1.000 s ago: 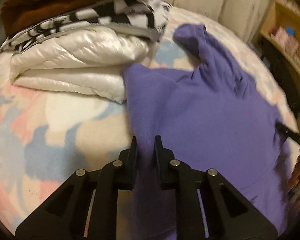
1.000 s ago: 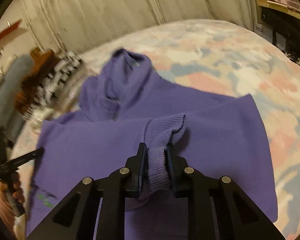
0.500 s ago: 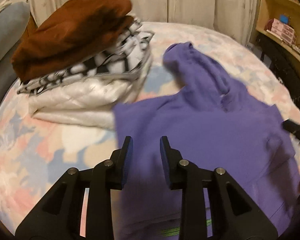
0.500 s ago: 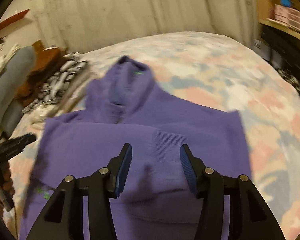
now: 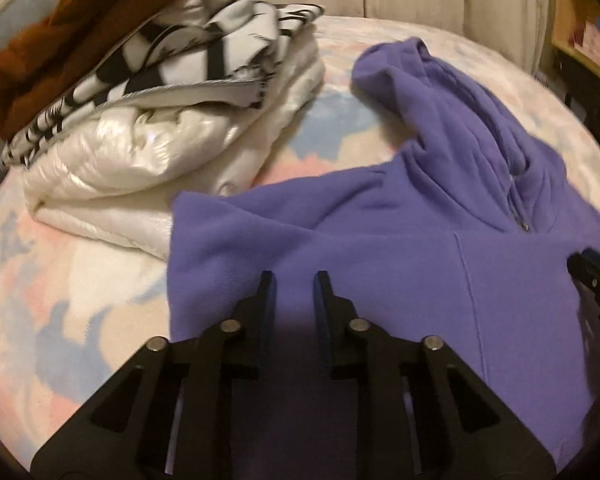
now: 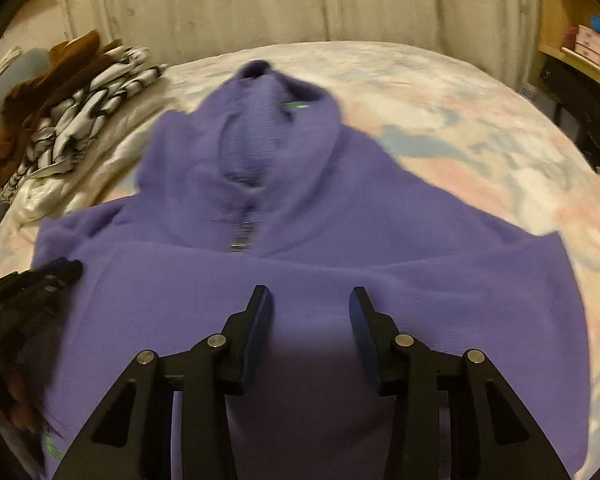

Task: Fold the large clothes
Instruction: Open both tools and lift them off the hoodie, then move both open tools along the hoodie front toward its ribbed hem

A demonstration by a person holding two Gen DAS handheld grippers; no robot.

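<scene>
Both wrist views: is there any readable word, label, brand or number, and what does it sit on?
No text can be read in either view.
Green tag inside the purple hoodie neck: too blurred to read.
Green mark at the hoodie's hem: too blurred to read.
Pink boxes on the shelf: print too small to read.

Purple fleece hooded sweatshirt (image 6: 320, 248) lies flat on the bed, front up, both sleeves folded in across the body. Hood (image 5: 440, 92) points to 12 o'clock, crumpled. Short metal zipper (image 6: 242, 232) at the neck. Hem toward 6 o'clock.
</scene>
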